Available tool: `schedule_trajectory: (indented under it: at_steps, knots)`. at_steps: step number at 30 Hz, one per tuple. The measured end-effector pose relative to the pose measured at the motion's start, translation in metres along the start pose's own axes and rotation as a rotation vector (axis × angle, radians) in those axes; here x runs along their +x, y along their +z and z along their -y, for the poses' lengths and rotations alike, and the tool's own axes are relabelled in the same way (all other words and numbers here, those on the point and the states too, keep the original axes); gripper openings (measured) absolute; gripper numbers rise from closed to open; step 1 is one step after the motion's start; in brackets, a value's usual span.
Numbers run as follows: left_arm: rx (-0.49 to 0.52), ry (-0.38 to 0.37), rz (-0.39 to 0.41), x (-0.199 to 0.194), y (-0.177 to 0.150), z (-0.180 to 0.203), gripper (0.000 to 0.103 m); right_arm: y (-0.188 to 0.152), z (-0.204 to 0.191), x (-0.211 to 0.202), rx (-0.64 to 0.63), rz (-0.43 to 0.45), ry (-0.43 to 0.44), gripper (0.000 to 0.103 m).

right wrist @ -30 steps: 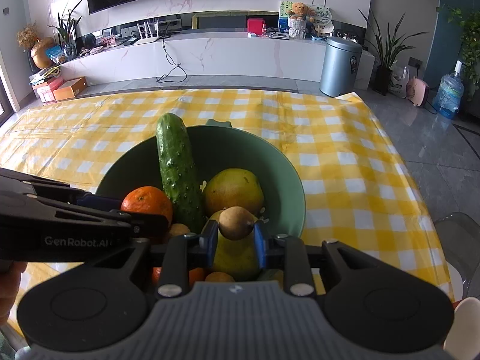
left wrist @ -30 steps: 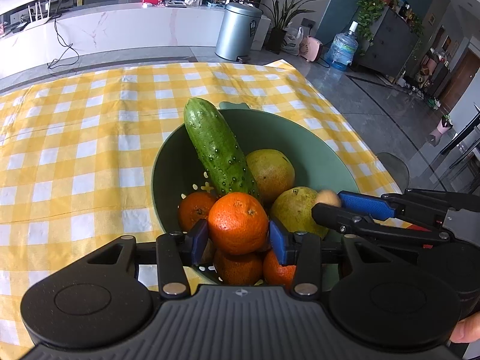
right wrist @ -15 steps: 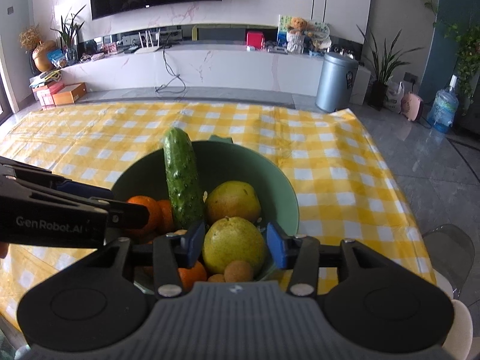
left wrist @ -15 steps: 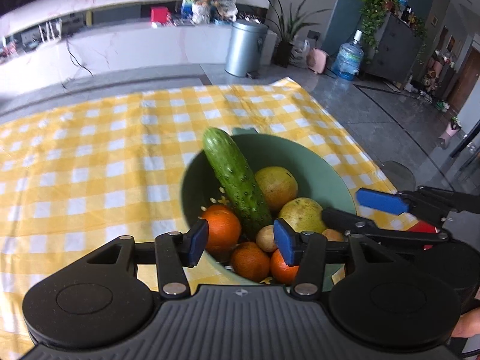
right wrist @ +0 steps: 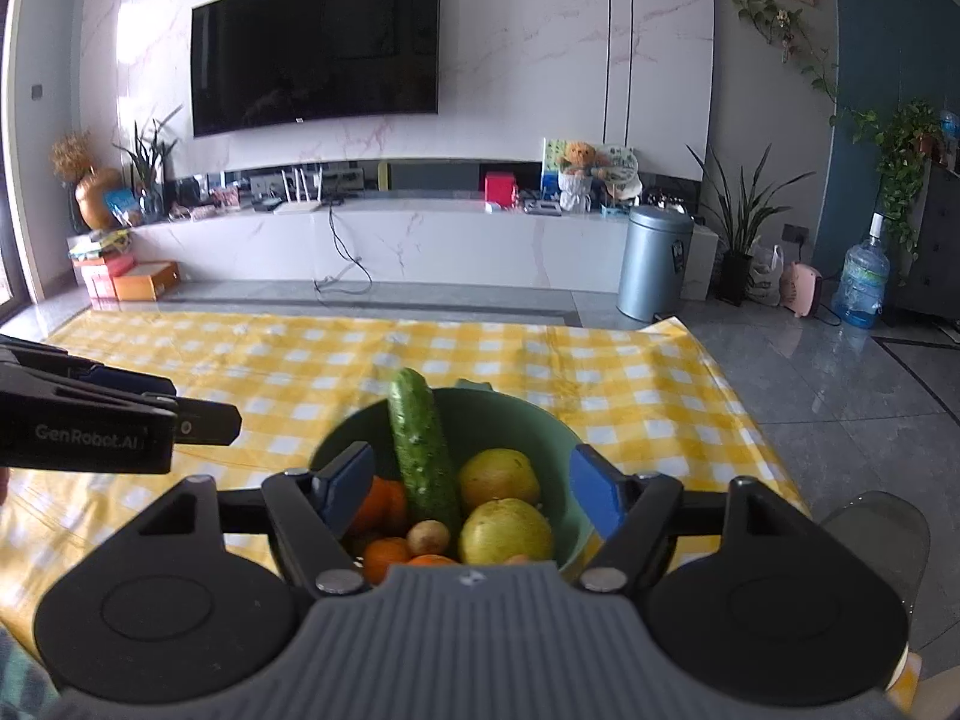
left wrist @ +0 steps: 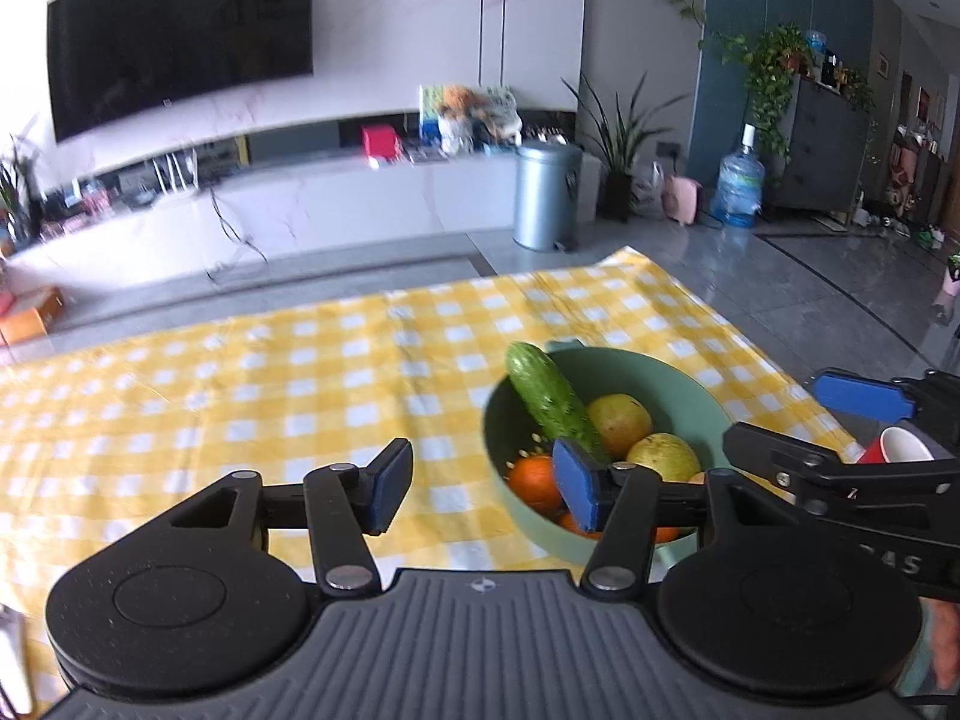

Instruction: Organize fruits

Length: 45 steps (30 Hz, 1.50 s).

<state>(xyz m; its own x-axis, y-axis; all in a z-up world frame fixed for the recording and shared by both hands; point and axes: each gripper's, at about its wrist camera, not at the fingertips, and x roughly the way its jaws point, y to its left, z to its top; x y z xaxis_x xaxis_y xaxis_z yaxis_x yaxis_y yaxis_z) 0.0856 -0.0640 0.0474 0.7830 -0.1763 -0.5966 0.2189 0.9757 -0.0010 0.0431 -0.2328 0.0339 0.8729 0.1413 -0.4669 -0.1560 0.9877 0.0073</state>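
Both grippers are empty right now. The left gripper (left wrist: 483, 489) has its blue pads spread wide with nothing between them, and sits over the yellow check cloth (left wrist: 240, 396), left of the bowl (left wrist: 678, 384). The right gripper (right wrist: 471, 489) is just as wide apart, holding nothing, and looks straight down into the bowl (right wrist: 510, 414) from the near side.

The fruit is all in that green bowl, near the cloth's right edge. The right view gives the best look: a cucumber (right wrist: 423, 450) leaning up against the far-left rim, 2 yellow-green pears (right wrist: 499, 476) to its right, one behind the other, oranges (right wrist: 378, 504) low on the left, and a small brownish fruit (right wrist: 428, 536) in the middle that I can't identify.

The left view catches the same cucumber (left wrist: 555, 399) and pears (left wrist: 618, 420) from the side, but its right pad covers part of the oranges (left wrist: 534, 480) and the brown fruit is hidden. It does show something the right view misses: a red cup (left wrist: 897, 447) just past the right gripper's arm.

Far back, both views show a TV (right wrist: 315, 48) on the marble wall, a grey bin (right wrist: 654, 264) and a water jug (right wrist: 864, 282) on the floor.
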Motion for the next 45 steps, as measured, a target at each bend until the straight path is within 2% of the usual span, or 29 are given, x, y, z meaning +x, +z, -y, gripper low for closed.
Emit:
schedule_trajectory:
  at_steps: [2, 8, 11, 13, 15, 18, 21, 25, 28, 39, 45]
  knots:
    - [0.008, 0.024, 0.022, -0.011, -0.003, -0.002, 0.066, -0.002, -0.006, -0.011, 0.002, 0.02, 0.007, 0.074]
    - [0.012, 0.072, 0.05, -0.033, -0.016, -0.013, 0.069, -0.008, -0.018, -0.04, 0.035, 0.084, 0.025, 0.092]
    - [0.035, 0.115, 0.069, -0.04, -0.027, -0.013, 0.069, -0.012, -0.024, -0.049, 0.03, 0.116, 0.029, 0.096]
    - [0.048, 0.137, 0.082, -0.044, -0.034, -0.012, 0.077, -0.015, -0.028, -0.052, 0.027, 0.125, 0.03, 0.099]
    - [0.058, 0.138, 0.087, -0.045, -0.04, -0.012, 0.079, -0.021, -0.032, -0.054, 0.025, 0.133, 0.037, 0.099]
    - [0.073, 0.146, 0.094, -0.045, -0.048, -0.011, 0.087, -0.029, -0.035, -0.053, 0.025, 0.136, 0.033, 0.099]
    - [0.087, 0.157, 0.1, -0.043, -0.056, -0.01, 0.088, -0.036, -0.038, -0.05, 0.016, 0.115, 0.032, 0.099]
    - [0.05, 0.15, 0.1, -0.039, -0.065, -0.016, 0.088, -0.046, -0.038, -0.043, 0.012, 0.095, -0.003, 0.099]
    - [0.039, 0.157, 0.08, -0.035, -0.069, -0.019, 0.088, -0.055, -0.036, -0.038, 0.008, 0.088, -0.052, 0.099]
    - [0.023, 0.172, -0.026, -0.014, -0.083, -0.025, 0.088, -0.067, -0.021, -0.014, 0.111, 0.013, -0.05, 0.099]
    - [0.019, 0.182, -0.054, -0.009, -0.086, -0.027, 0.088, -0.069, -0.026, -0.013, 0.088, 0.023, -0.052, 0.099]
